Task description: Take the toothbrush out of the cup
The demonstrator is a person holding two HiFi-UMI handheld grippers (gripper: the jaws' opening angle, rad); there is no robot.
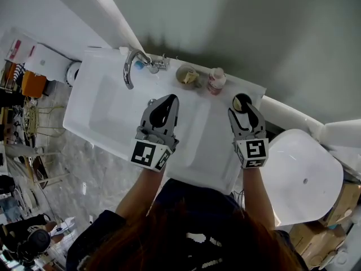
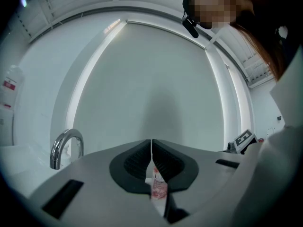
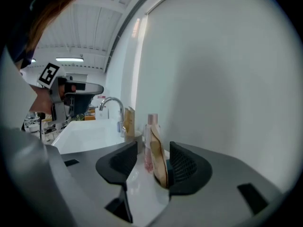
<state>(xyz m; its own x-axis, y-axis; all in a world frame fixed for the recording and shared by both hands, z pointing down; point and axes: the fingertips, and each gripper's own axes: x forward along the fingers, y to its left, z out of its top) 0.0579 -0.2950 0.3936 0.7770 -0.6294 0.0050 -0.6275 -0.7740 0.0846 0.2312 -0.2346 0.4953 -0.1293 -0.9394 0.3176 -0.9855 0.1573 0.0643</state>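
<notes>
**Washbasin ledge: brush framed, not yet pinched**

White washbasin (image 1: pixel 101 114) stands against a grey wall; left gripper (image 2: pixel 151 144) hangs over it, jaws together and empty, likely parked clear; right gripper (image 1: pixel 243 108) is spread wide over the dark cup (image 1: pixel 236 101) on the ledge, so the tan toothbrush (image 3: pixel 159 163) stands between its pads, ready for closing.

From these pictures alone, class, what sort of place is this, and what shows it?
Probably a bathroom: a white washbasin with a chrome tap, a pink bottle on its ledge, and what looks like a closed toilet lid beside it.
</notes>
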